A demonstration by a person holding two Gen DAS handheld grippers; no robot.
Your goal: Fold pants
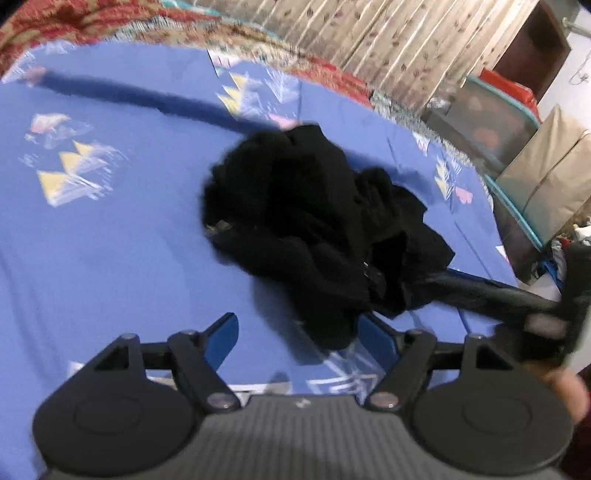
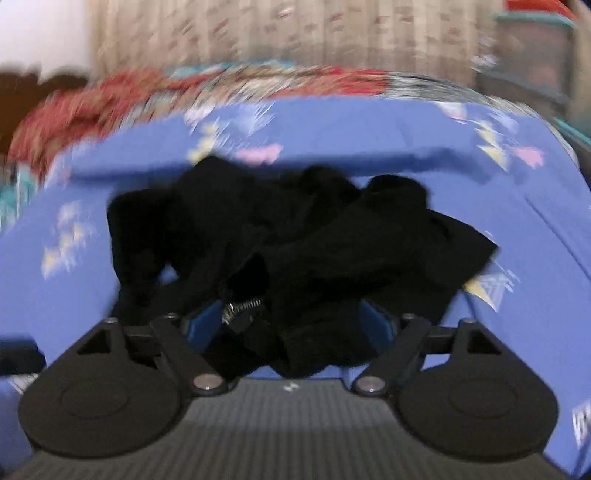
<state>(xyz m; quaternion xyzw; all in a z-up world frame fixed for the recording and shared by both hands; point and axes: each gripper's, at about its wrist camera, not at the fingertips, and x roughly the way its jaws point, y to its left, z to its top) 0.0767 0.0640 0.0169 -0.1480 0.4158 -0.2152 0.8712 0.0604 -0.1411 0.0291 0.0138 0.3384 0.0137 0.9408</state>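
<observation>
And here are the black pants (image 1: 314, 229), a crumpled heap in the middle of the blue bed sheet (image 1: 110, 240) with its yellow and pink triangle print. The left gripper (image 1: 295, 336) hangs low over the near edge of that heap, fingers spread wide, blue pads showing, the nearest fold of cloth lying in the gap but nothing pinched. Off to its right the right gripper (image 1: 546, 317) comes in dark and blurred at the edge of the bed. From the right wrist view the pants (image 2: 295, 236) fill the centre, and the right gripper (image 2: 291, 325) has its fingers splayed wide with a bunch of fabric and a metal zipper (image 2: 245, 308) sitting loose between the blue pads; the pads don't press on it. A red patterned blanket (image 2: 110, 96) runs along the far side of the bed, a pale curtain (image 2: 295, 33) behind.
</observation>
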